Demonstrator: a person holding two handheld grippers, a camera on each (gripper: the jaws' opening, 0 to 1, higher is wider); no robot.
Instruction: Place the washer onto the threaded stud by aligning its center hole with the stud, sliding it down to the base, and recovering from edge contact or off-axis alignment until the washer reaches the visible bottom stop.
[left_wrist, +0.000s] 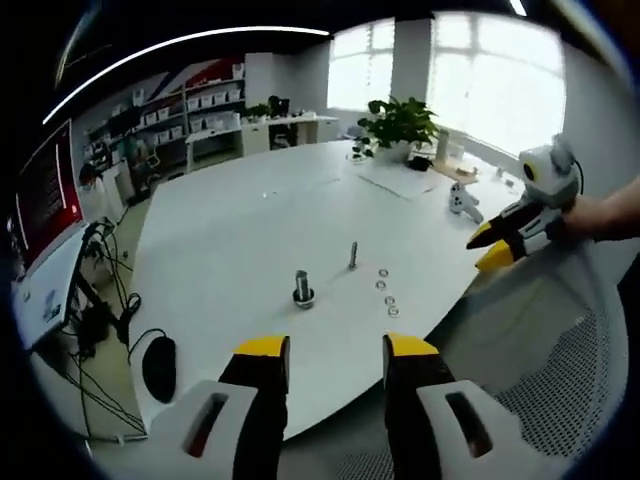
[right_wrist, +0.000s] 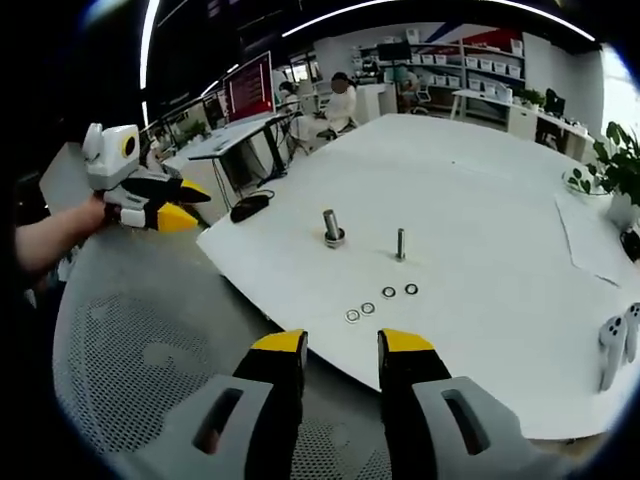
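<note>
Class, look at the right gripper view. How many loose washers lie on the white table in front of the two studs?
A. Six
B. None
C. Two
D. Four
D: four washers lie in a short curved row on the table, in front of the thin stud and the thicker stud.

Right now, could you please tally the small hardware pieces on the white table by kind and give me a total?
Loose washers: 4, lying in a short row on the table
Thin threaded stud: 1, standing upright
Thicker stud with a collar at its base: 1, upright
Total: 6

Both grippers, left and right, are open and hold nothing.
</note>
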